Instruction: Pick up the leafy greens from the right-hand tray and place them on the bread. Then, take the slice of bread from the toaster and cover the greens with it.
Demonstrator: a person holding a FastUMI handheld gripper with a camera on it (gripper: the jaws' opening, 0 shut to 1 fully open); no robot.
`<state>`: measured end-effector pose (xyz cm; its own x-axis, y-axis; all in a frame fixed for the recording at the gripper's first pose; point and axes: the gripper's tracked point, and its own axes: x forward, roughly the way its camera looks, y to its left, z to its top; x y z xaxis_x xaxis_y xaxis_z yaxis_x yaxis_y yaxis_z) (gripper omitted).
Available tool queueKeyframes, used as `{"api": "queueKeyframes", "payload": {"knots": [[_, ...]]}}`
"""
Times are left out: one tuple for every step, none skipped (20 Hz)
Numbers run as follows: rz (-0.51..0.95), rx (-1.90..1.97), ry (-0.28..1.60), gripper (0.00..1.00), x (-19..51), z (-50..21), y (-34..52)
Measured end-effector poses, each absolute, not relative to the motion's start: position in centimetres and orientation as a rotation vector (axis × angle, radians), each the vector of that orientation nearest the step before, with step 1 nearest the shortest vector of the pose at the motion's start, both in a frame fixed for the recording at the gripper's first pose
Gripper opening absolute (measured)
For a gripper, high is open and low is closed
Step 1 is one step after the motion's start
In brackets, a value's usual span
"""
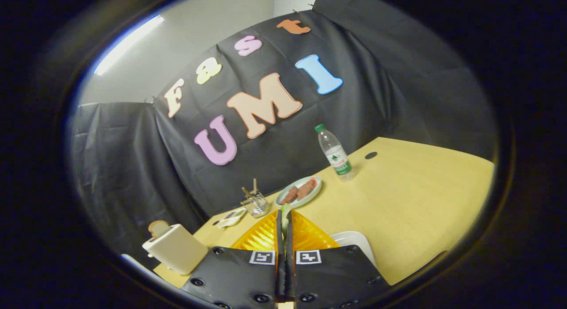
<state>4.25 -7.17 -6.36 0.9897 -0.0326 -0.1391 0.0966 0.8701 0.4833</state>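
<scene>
My gripper is held above the wooden table, its fingers pressed together on a thin sliver of leafy greens that sticks out at the tips. Just right of the fingers, partly hidden under them, lies the corner of a white tray. Off to the left of the fingers stands a cream toaster with a slice of bread poking out of its top.
Beyond the fingertips sit a plate with sausages, a glass holding sticks and a small white object. A water bottle stands further back, near the black cloth wall.
</scene>
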Motion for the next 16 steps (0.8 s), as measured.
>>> {"api": "queueKeyframes", "payload": {"knots": [[-0.037, 0.526, 0.112, 0.03, 4.2, -5.7, -5.9], [-0.005, 0.54, 0.099, 0.03, 4.1, -5.0, -4.5], [0.027, 0.553, 0.095, 0.03, 3.9, -4.7, -3.2], [0.058, 0.566, 0.095, 0.03, 3.9, -4.3, -1.8], [0.09, 0.58, 0.1, 0.03, 3.8, -4.1, -0.4], [0.118, 0.592, 0.109, 0.03, 3.9, -4.0, 0.9], [0.141, 0.599, 0.124, 0.03, 4.0, -4.3, 2.0], [0.152, 0.6, 0.143, 0.03, 4.3, -4.6, 3.0], [0.158, 0.594, 0.169, 0.03, 4.5, -5.3, 4.0], [0.17, 0.59, 0.192, 0.03, 4.8, -5.8, 5.1], [0.187, 0.589, 0.213, 0.03, 4.8, -6.1, 6.7], [0.207, 0.587, 0.23, 0.03, 4.9, -6.3, 8.2], [0.225, 0.581, 0.246, 0.03, 4.9, -6.5, 9.6], [0.24, 0.578, 0.259, 0.03, 5.0, -6.8, 10.8], [0.255, 0.577, 0.276, 0.03, 5.0, -7.3, 12.0], [0.27, 0.583, 0.292, 0.03, 5.0, -7.7, 13.2]]}}
